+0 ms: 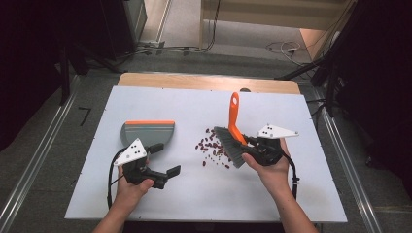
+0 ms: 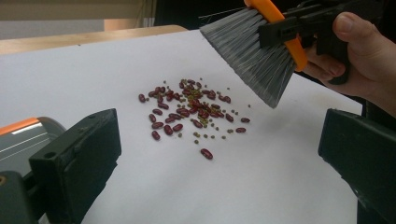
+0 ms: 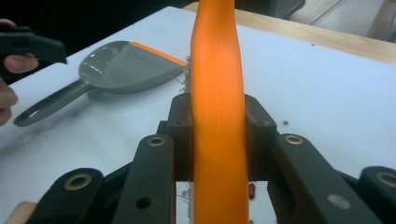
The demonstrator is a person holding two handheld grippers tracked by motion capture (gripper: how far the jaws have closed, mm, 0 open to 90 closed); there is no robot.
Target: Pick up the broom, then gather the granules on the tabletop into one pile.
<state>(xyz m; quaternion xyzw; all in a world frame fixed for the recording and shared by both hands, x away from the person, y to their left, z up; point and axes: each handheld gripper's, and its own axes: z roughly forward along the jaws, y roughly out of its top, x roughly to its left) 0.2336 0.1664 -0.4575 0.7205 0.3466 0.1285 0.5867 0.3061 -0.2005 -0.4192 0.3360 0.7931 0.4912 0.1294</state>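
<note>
A pile of red beans point(image 1: 212, 147) with small green ones point(image 2: 191, 109) lies on the white board point(image 1: 145, 199). My right gripper point(image 1: 252, 143) is shut on the orange handle of a brush point(image 1: 234, 114). The brush's grey bristles point(image 2: 257, 51) hang tilted just above the right side of the pile. In the right gripper view the handle point(image 3: 217, 93) is clamped between the jaws of the right gripper point(image 3: 218, 135). A grey dustpan point(image 1: 147, 132) with an orange lip lies flat to the left of the beans. My left gripper point(image 1: 165, 159) is open and empty beside the dustpan's handle, facing the beans point(image 2: 219, 158).
The board sits on a wooden table point(image 1: 204, 80) whose far edge shows behind it. The dustpan point(image 3: 121, 67) has its handle towards the person's left hand point(image 3: 7, 98). Cables lie on the floor point(image 1: 286, 47) beyond the table. Bare board lies in front of both hands.
</note>
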